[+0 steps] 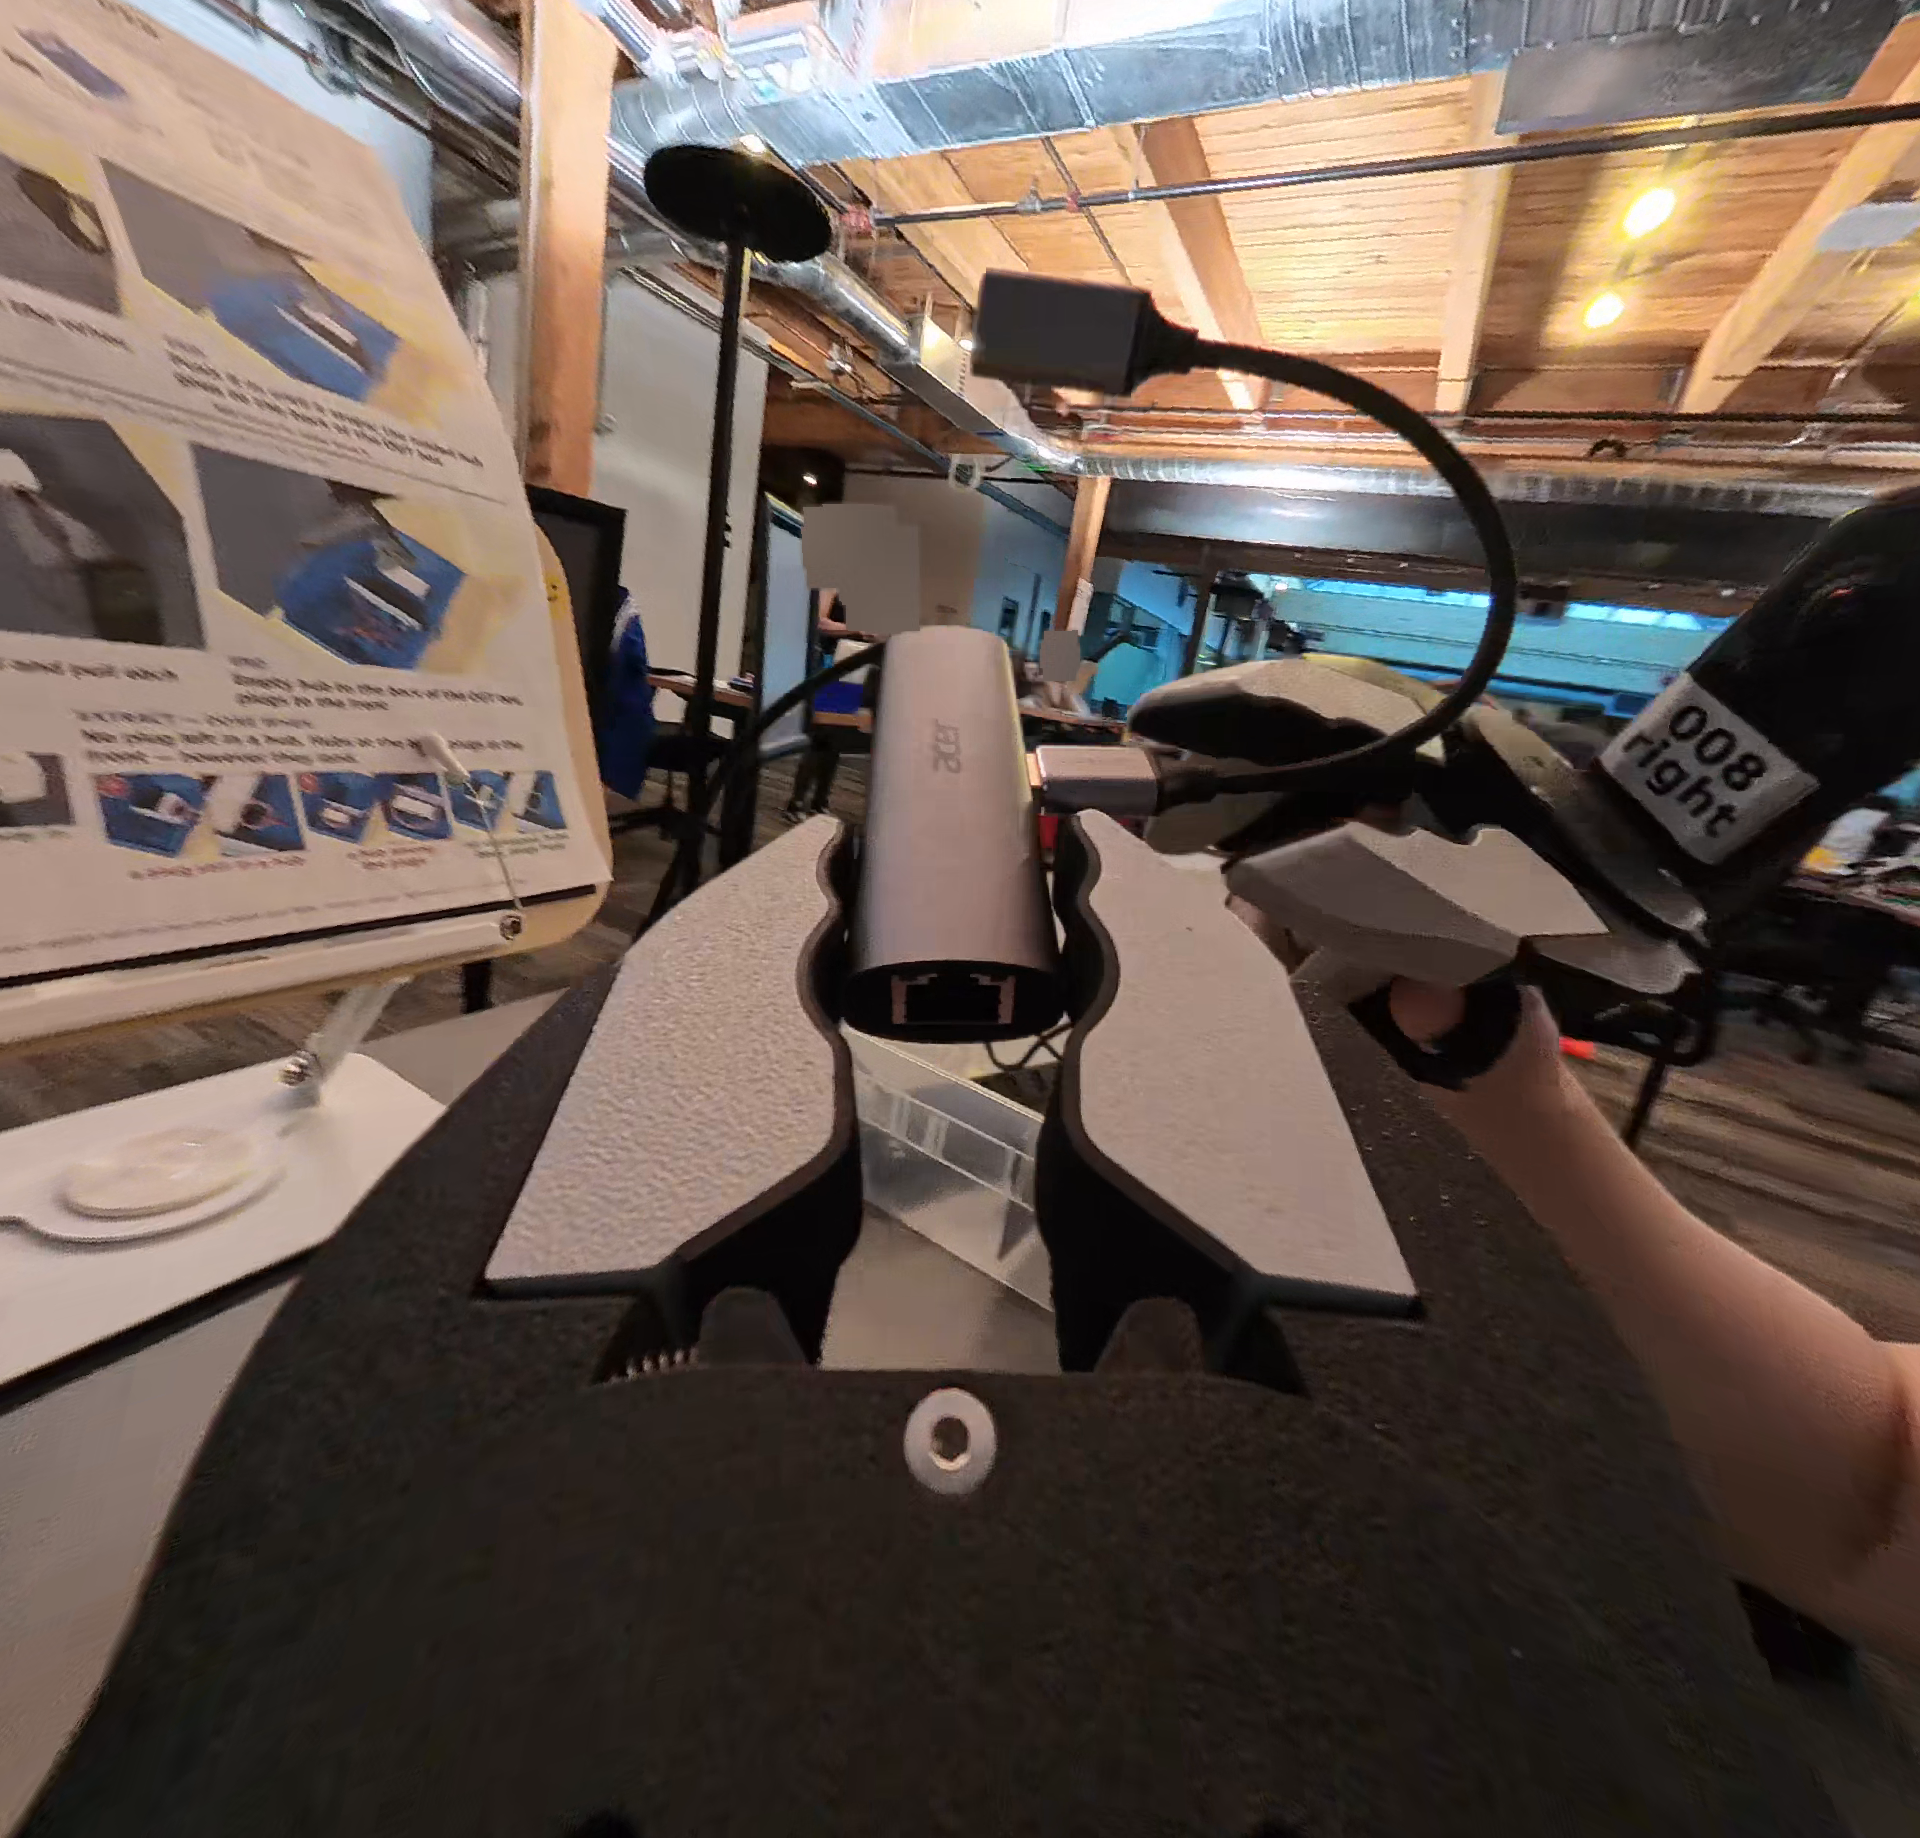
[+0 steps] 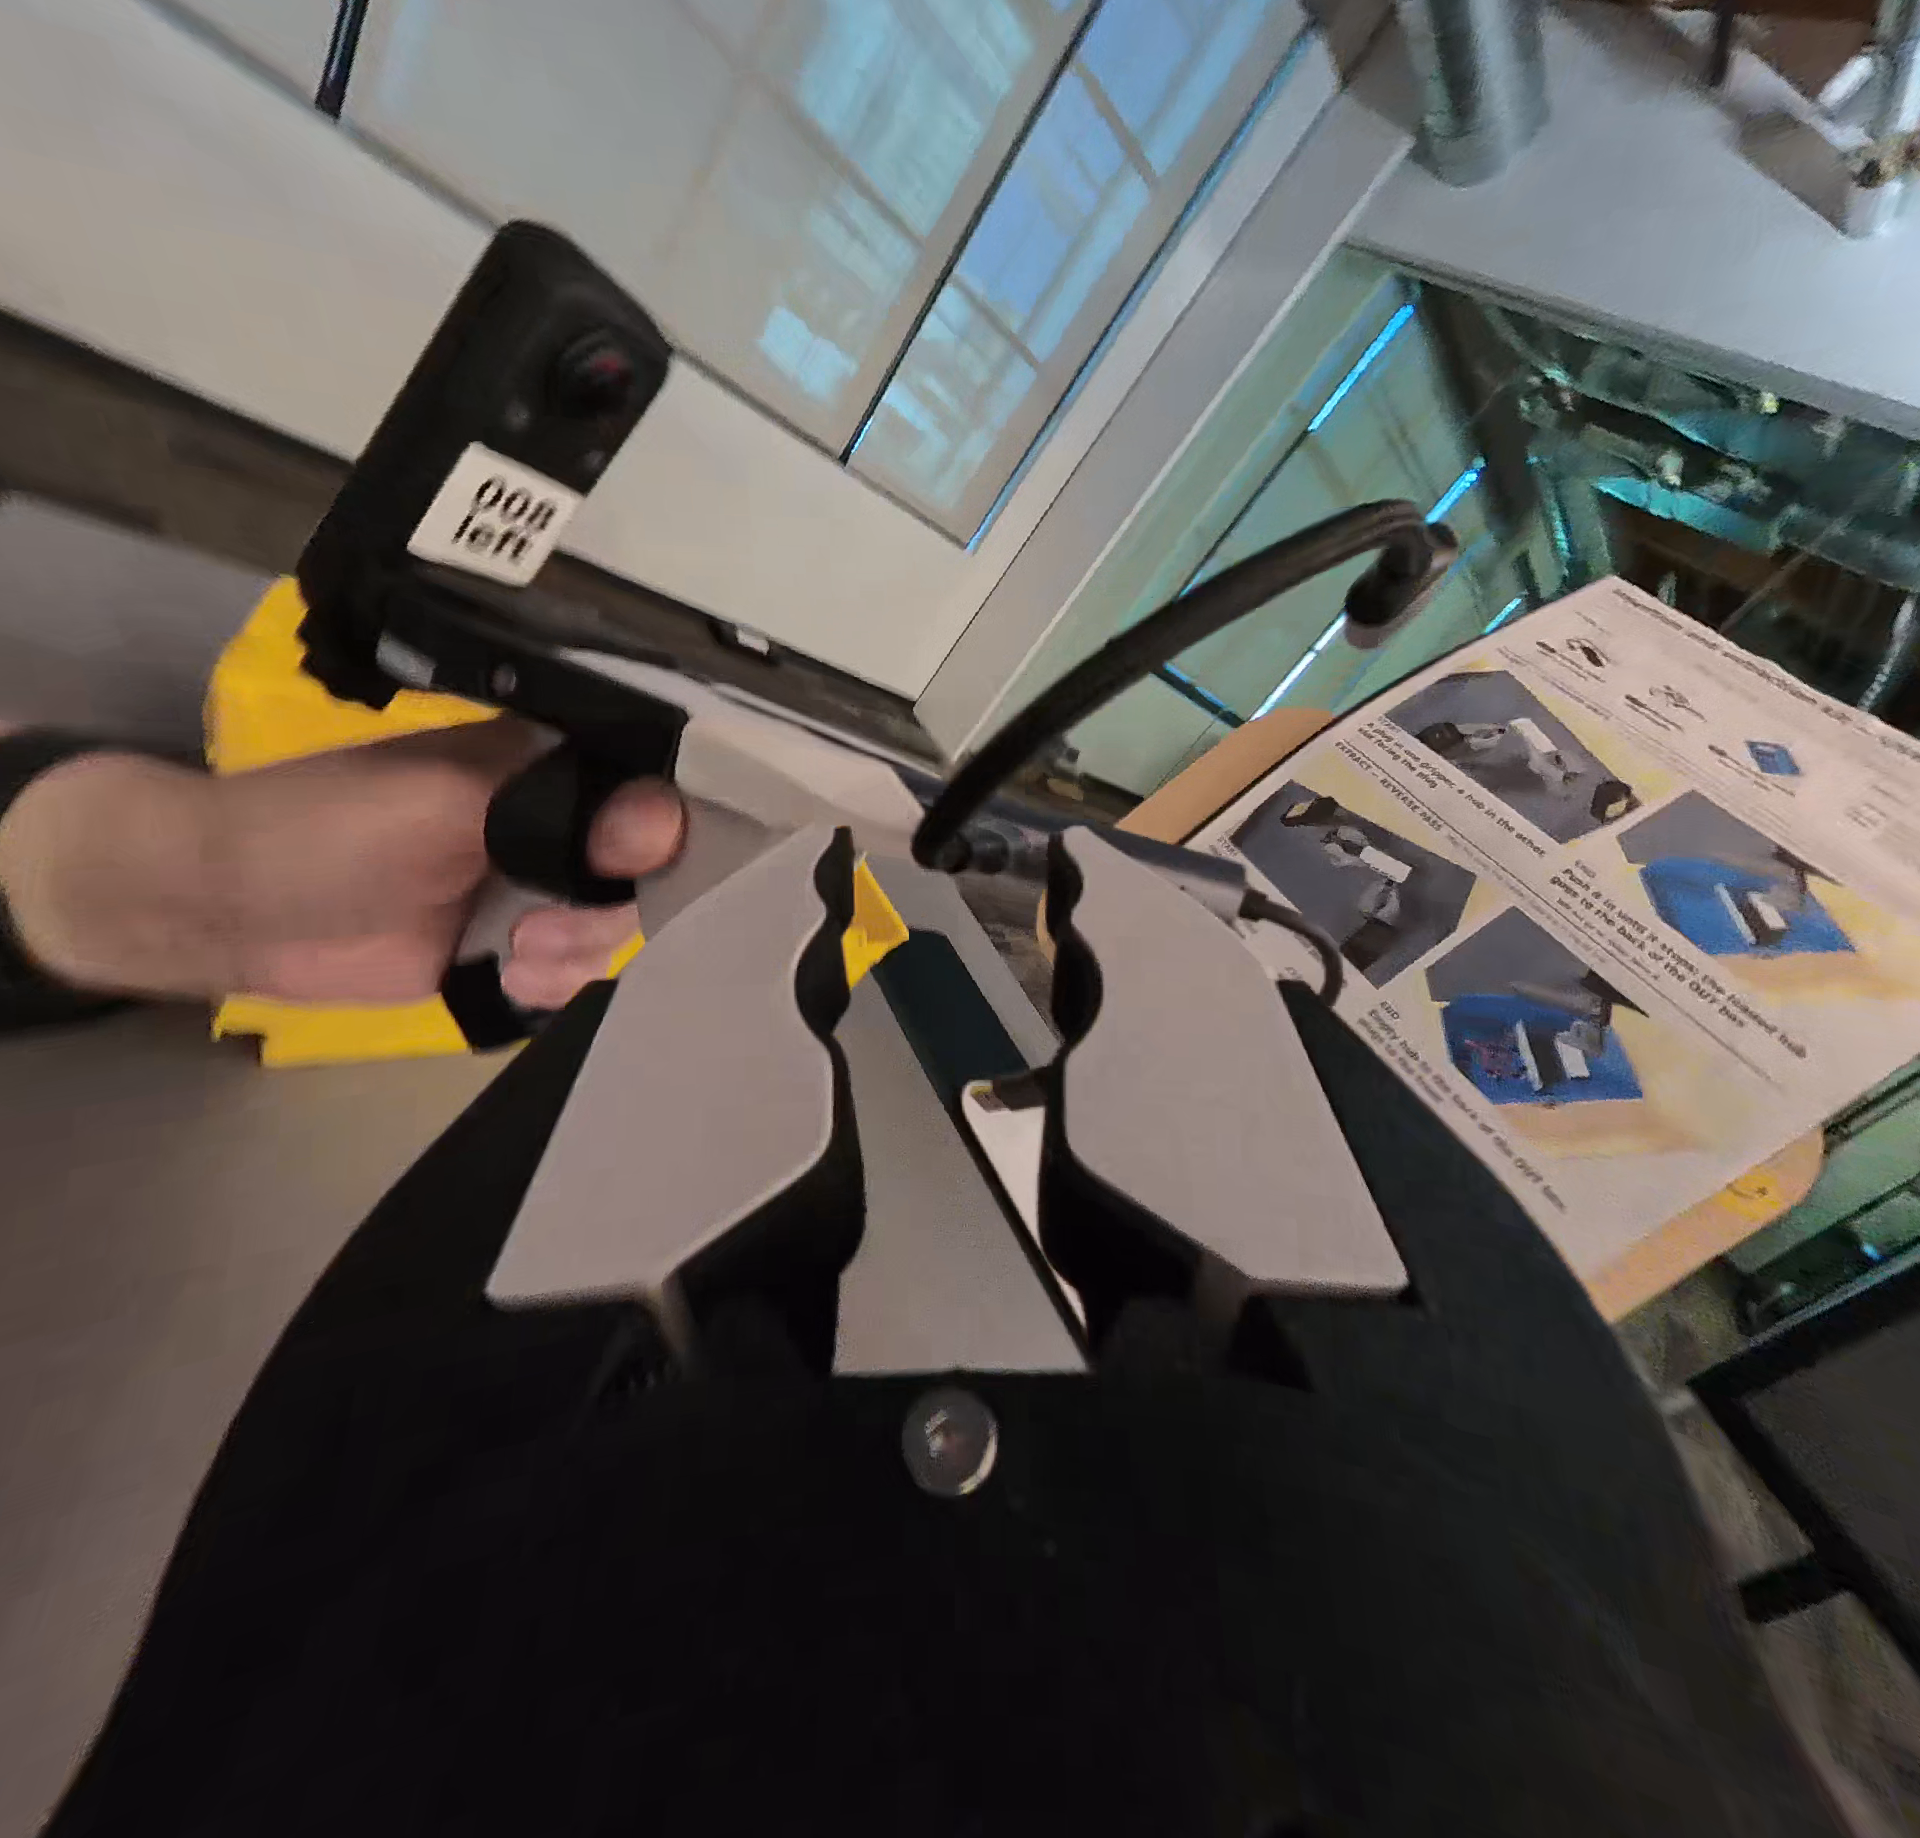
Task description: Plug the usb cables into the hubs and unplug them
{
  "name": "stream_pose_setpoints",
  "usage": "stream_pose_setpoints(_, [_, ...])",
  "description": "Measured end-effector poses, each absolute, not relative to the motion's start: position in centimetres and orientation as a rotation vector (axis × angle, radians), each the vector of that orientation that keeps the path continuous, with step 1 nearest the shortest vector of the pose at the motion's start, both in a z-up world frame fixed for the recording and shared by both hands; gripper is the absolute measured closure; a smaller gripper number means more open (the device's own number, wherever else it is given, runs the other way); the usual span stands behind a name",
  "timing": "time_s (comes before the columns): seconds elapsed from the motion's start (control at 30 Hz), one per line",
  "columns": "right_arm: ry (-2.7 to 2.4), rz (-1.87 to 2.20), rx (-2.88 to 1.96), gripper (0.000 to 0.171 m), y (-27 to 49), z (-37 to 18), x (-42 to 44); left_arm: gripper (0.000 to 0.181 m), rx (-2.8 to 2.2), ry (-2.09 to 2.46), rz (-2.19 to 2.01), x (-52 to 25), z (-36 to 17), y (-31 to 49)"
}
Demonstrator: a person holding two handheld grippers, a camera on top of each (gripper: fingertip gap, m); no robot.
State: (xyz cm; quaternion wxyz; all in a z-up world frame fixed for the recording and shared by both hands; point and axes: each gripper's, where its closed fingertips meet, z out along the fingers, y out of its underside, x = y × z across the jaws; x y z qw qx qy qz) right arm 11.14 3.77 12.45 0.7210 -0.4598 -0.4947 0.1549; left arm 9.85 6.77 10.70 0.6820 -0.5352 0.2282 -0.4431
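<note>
The hub point(image 1: 951, 832), a grey bar, is clamped between the fingers of my left gripper point(image 1: 951, 853) and lifted above the table point(image 1: 125, 1476). My right gripper point(image 1: 1195, 801) pinches the silver plug point(image 1: 1096, 780) of the black cable point(image 1: 1455, 541), touching the hub's side.

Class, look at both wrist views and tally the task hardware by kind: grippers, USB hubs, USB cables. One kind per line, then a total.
Grippers: 2, the left gripper shut on the hub and the right gripper shut on the cable's plug.
USB hubs: 1, the grey USB hub.
USB cables: 1, the black USB cable.
Total: 4
</note>
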Motion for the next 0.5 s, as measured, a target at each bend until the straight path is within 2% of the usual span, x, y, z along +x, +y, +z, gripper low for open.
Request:
stream_pose_setpoints(0.1, [-0.952,0.321,-1.047,0.144,4.5,12.8,11.0,0.145,-1.177,0.511,-0.905,9.5,11.0,6.7])
stream_pose_setpoints(0.5, [-0.879,0.303,-1.115,0.153,5.2,12.1,10.8,0.145,-1.147,0.535,-0.76,9.6,11.2,6.5])
